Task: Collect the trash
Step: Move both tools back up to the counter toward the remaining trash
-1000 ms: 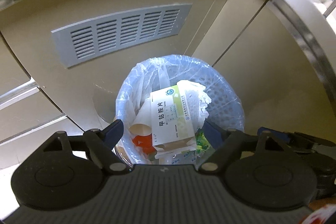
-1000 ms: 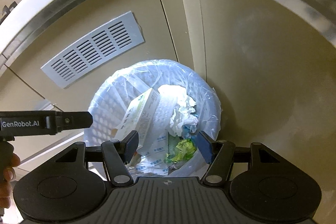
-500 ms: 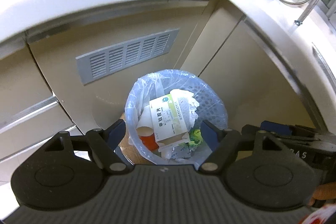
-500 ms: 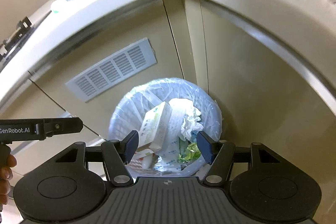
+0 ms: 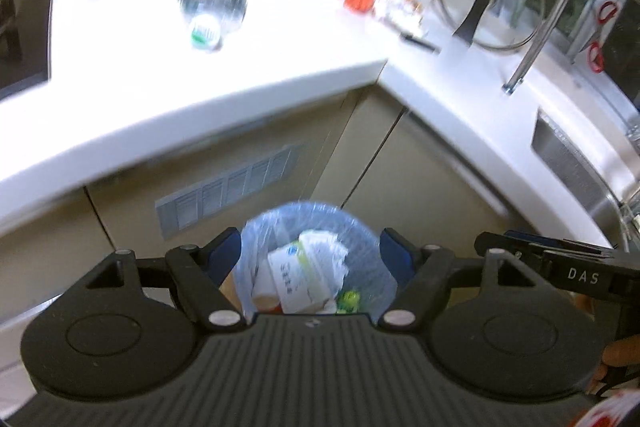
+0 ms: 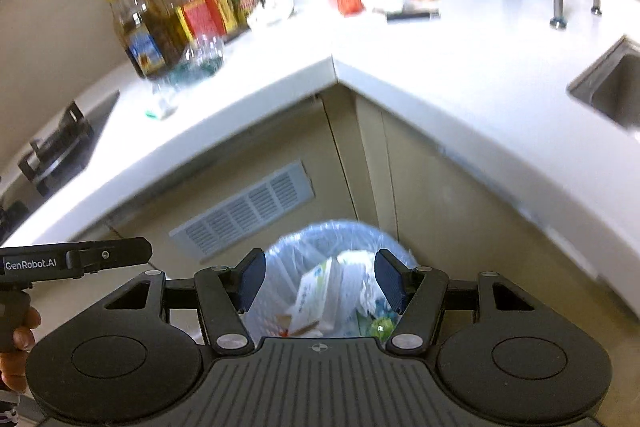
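So the left gripper point(image 5: 311, 255) and right gripper point(image 6: 320, 281) both hang above the bin point(image 5: 312, 223) with jaws spread and nothing between them; the left's have just been closing a little. The bin sits on the floor in the cabinet corner, with a white box point(image 5: 296, 279) and crumpled paper point(image 6: 362, 287) inside. A plastic bottle point(image 5: 210, 7) lies on the counter point(image 5: 280, 67).

Corner kitchen, white worktop over beige cabinets

Ahead of the gripper a bright white countertop point(image 6: 400, 67) wraps an inner corner above beige cabinet doors point(image 6: 460, 227); a grey vent grille point(image 6: 244, 211) sits left of centre, a steel sink point(image 6: 616, 87) far right, a dark hob point(image 6: 60, 147) far left, beige wall point(image 6: 48, 7) behind.
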`<state>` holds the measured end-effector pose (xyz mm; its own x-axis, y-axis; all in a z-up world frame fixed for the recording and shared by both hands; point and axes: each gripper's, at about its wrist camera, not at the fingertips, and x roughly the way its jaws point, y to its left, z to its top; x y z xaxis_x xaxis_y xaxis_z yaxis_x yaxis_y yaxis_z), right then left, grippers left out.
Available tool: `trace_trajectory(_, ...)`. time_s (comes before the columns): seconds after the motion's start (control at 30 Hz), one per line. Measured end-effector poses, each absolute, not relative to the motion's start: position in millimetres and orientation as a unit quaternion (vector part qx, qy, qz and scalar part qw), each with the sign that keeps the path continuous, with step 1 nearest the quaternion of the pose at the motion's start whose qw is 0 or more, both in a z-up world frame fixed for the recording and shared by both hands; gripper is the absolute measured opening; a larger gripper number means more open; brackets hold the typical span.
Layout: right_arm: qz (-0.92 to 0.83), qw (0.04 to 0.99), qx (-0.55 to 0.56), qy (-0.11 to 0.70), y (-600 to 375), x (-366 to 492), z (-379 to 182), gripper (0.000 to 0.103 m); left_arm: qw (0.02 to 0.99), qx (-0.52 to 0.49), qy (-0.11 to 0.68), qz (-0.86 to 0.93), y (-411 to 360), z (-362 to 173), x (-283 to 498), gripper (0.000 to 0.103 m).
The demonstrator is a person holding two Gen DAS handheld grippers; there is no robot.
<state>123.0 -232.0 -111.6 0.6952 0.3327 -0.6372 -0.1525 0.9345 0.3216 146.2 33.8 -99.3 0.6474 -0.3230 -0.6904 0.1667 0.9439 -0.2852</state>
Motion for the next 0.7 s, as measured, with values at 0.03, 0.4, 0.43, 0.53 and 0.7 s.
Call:
trace_trajectory(0.03,0.131,0.916,0.123,0.36,-233,123,-106,0.061,0.905,-0.096,0.391,-0.137,35,-94,147,0.073)
trace_trajectory(0.4,0.12,0.941,0.128,0.291,-260,135,-52,0.061,0.931,-0.082,0.334,-0.126,48,-44,168,0.073)
trace_trajectory(0.43,0.12,0.942,0.126,0.287,-263,139,-49,0.061,0.932,-0.081,0.331,-0.124,48,-41,171,0.073)
trace_trajectory(0.53,0.122,0.945,0.124,0.277,-271,151,-41,0.062,0.936,-0.078,0.324,-0.116,48,-35,179,0.073)
trace_trajectory(0.7,0.132,0.945,0.12,0.273,-289,187,-36,0.062,0.941,-0.079,0.312,-0.104,42,-27,199,0.073)
